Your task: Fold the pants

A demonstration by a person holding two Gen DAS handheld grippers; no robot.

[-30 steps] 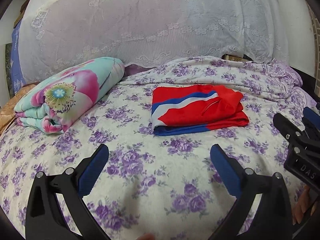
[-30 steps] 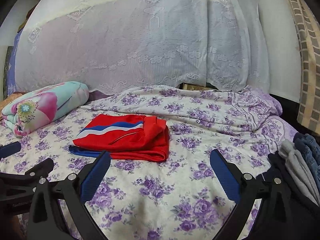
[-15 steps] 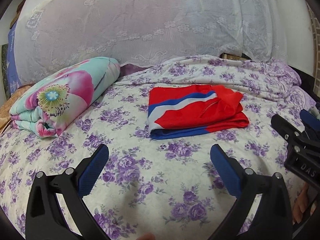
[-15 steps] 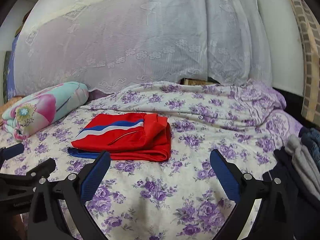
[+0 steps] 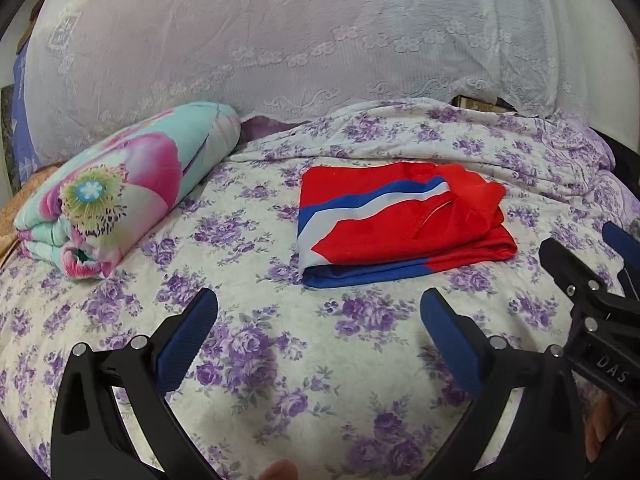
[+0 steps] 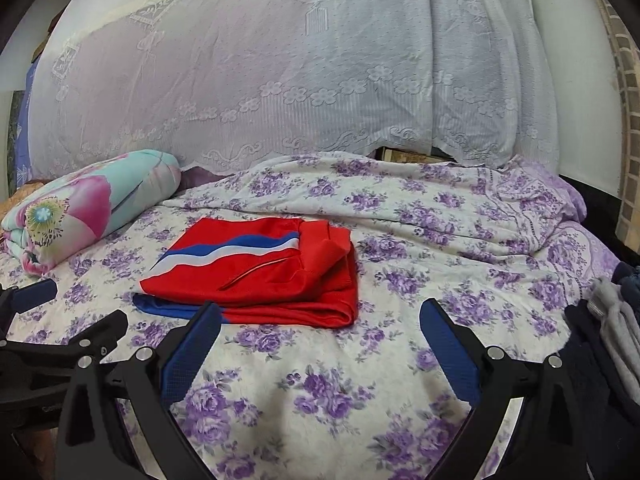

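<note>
The red pants (image 5: 404, 220) with a blue and white stripe lie folded into a flat rectangle on the floral bed sheet (image 5: 280, 340). They also show in the right wrist view (image 6: 260, 276). My left gripper (image 5: 318, 320) is open and empty, held above the sheet just in front of the pants. My right gripper (image 6: 320, 328) is open and empty, its left finger (image 6: 192, 344) overlapping the pants' near edge in view. Each gripper shows at the edge of the other's view.
A folded floral quilt (image 5: 120, 196) lies at the left of the bed. A lace curtain (image 5: 300, 40) hangs behind. A pile of dark and grey clothes (image 6: 612, 328) sits at the bed's right edge.
Both grippers have drawn slightly back and tilted, so the pants sit a little lower in the right wrist view. The pants have not moved on the bed.
</note>
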